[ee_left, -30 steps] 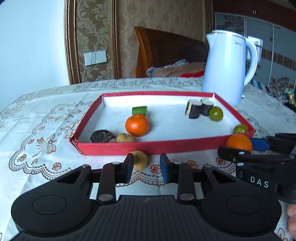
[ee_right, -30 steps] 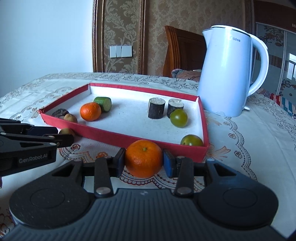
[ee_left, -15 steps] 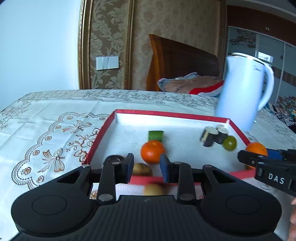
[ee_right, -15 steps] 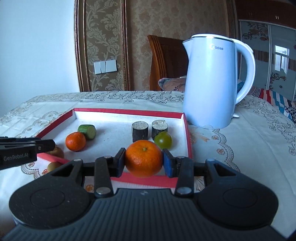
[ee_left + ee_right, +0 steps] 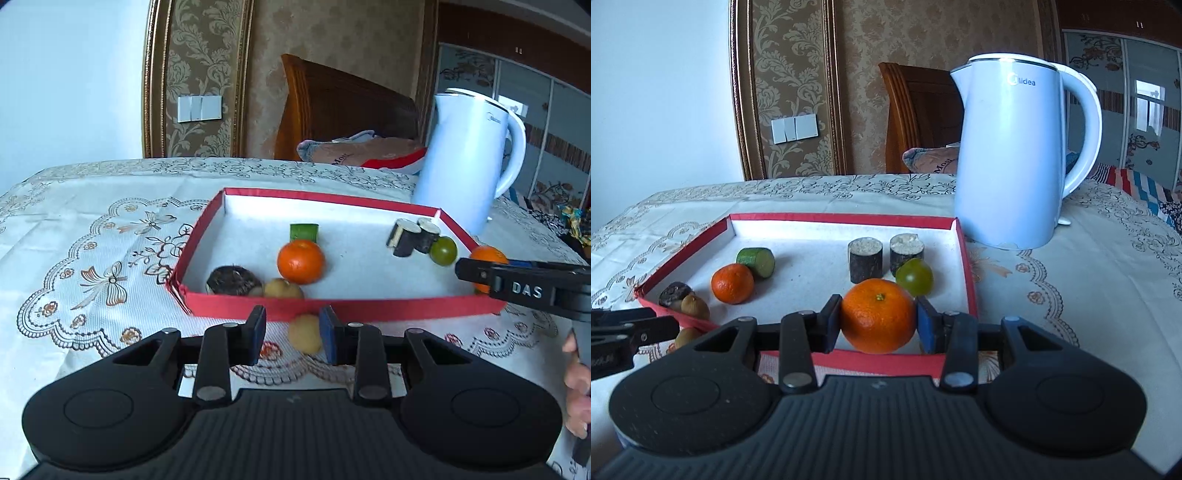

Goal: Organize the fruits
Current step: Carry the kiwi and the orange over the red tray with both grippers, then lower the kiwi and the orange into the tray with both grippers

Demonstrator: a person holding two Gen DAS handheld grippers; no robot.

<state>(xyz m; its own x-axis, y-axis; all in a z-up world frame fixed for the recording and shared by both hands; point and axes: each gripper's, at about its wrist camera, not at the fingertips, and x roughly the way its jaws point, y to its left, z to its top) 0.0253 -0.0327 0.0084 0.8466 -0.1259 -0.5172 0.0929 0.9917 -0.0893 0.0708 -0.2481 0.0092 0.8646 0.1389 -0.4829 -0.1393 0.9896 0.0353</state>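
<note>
A red tray (image 5: 332,308) (image 5: 886,363) with a white floor holds an orange (image 5: 301,261) (image 5: 732,283), a green cucumber piece (image 5: 303,232) (image 5: 756,261), two dark cylinders (image 5: 413,236) (image 5: 866,260), a green fruit (image 5: 443,250) (image 5: 914,277), a dark fruit (image 5: 231,280) and a small tan fruit (image 5: 282,288). My right gripper (image 5: 879,321) is shut on a second orange (image 5: 878,320) and holds it over the tray's front right part. My left gripper (image 5: 293,332) is open above the cloth before the tray, with a tan fruit (image 5: 306,333) lying between its fingers.
A white kettle (image 5: 1015,155) (image 5: 469,162) stands behind the tray's right corner. The table has an embroidered white cloth (image 5: 92,266). A wooden chair (image 5: 343,110) with bundled cloth stands behind the table.
My right gripper has carried the orange up and forward over the tray's front edge. My left gripper rose and tilted, then came back down over the tan fruit outside the tray.
</note>
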